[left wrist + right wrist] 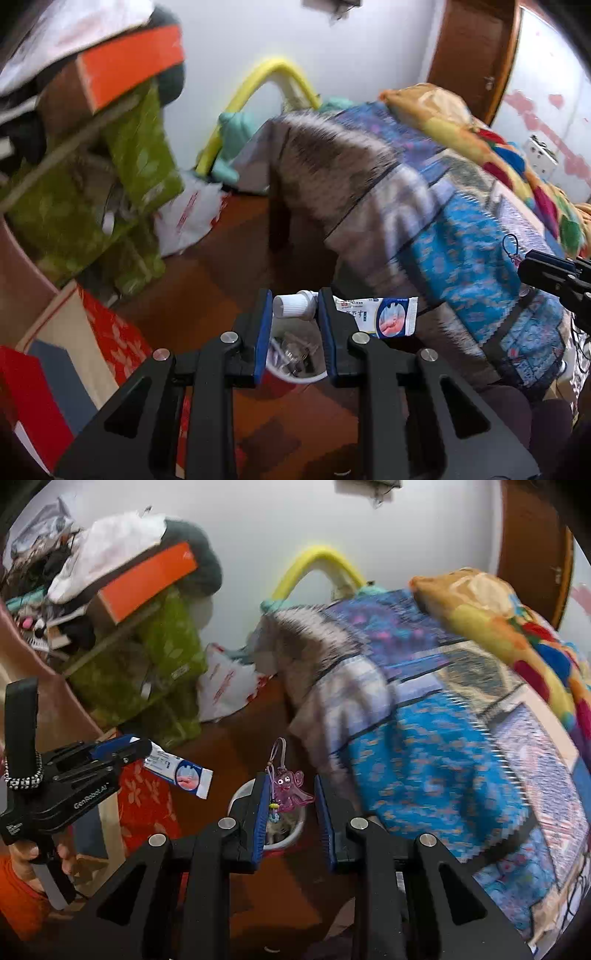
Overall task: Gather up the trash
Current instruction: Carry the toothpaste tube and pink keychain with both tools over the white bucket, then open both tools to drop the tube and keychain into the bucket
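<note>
Item 1: small tube (373, 317), white cap, printed body. My left gripper (295, 314) has it; the jaws are narrow and pinch it at the neck just behind the cap, with the body sticking out toward 3 o'clock. I judge it light and soft-walled, with a slick laminate skin. The neck is the stiffest part and the right place to hold, since a pinch on the flat body would buckle it.

Item 2: purple translucent charm (290, 788) on a cord. My right gripper (291, 801) has its jaws narrow, and the charm hangs between them. Whether the pads press the charm or only its cord, I cannot tell. I judge it very light, hard and glossy, and it swings freely. The cord or beads by the left pad look the surer hold.

Destination: red bin (295, 373) with white rim on the floor, at 6 o'clock beneath both grippers, with scraps already inside.
</note>
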`<state>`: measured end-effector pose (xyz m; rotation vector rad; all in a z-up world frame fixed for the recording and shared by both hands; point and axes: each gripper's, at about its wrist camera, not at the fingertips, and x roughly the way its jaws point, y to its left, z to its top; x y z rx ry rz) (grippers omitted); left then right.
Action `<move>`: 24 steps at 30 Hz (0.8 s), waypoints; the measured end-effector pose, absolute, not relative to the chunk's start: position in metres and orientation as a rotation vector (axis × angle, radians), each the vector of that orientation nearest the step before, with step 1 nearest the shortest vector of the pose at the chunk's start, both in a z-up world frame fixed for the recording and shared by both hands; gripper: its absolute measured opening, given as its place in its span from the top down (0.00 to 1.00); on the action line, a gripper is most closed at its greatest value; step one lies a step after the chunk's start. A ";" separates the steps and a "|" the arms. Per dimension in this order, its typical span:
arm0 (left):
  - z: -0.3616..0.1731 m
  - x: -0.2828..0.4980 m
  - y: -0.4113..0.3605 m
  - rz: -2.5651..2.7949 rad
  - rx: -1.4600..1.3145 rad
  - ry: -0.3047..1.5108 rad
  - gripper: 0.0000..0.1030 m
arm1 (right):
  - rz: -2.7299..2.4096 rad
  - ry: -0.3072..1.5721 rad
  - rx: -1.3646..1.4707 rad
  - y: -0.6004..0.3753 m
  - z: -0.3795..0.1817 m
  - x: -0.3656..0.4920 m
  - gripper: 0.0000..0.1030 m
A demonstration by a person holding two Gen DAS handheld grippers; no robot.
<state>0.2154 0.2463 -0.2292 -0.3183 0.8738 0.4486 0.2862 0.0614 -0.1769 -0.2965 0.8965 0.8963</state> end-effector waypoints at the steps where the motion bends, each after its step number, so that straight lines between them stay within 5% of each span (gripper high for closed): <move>1: -0.237 0.213 0.252 0.455 -0.331 0.887 0.77 | 0.907 0.914 -0.308 0.071 -0.184 0.285 0.78; 15: -0.335 0.212 0.286 0.512 -0.419 1.075 0.76 | 1.023 1.087 -0.348 0.159 -0.254 0.311 0.78; 24: -0.349 0.253 0.284 0.461 -0.429 1.108 0.77 | 0.985 1.142 -0.347 0.157 -0.267 0.336 0.61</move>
